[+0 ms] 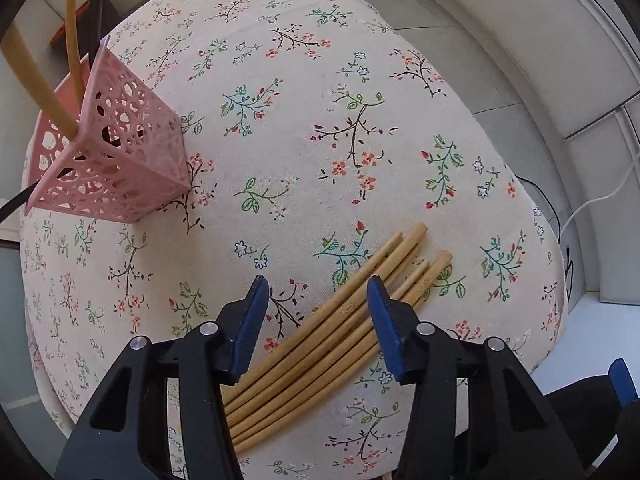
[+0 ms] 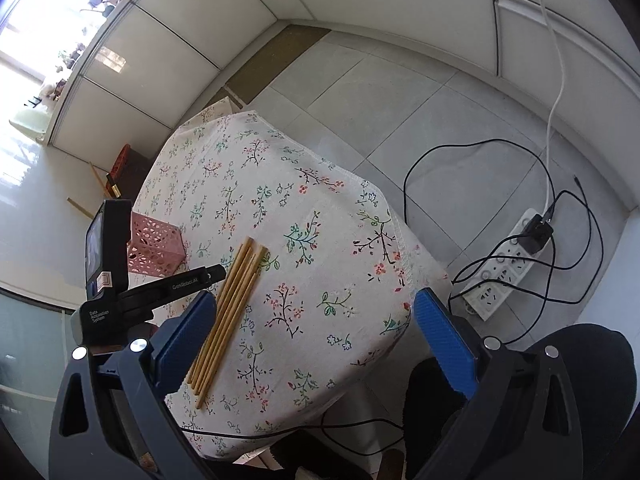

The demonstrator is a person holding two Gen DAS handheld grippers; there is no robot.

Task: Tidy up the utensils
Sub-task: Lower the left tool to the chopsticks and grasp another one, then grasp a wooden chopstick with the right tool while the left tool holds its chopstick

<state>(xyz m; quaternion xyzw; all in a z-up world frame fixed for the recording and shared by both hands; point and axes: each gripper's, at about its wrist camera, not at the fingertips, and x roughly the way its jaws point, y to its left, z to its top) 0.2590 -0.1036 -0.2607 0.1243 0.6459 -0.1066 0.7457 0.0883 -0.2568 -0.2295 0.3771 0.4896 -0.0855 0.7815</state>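
Left hand-held gripper (image 1: 316, 292): released, jaws spread, hovering over a bundle of bamboo chopsticks (image 1: 320, 344) on the floral-cloth tabletop (image 1: 320, 120); their near ends are hidden behind its left finger. Ahead and to its left: pink lattice holder (image 1: 112, 160), upright, containing tan and dark utensils whose upper ends are cut off by the frame. Right hand-held gripper (image 2: 312, 332): released, empty, wide apart, above the tabletop's near corner. Its view alone shows the left unit's camera body (image 2: 108, 248) partly covering the holder (image 2: 156, 250), the chopsticks (image 2: 228, 312) counted only uncertainly, and a power strip (image 2: 508, 264) on the floor to the right.
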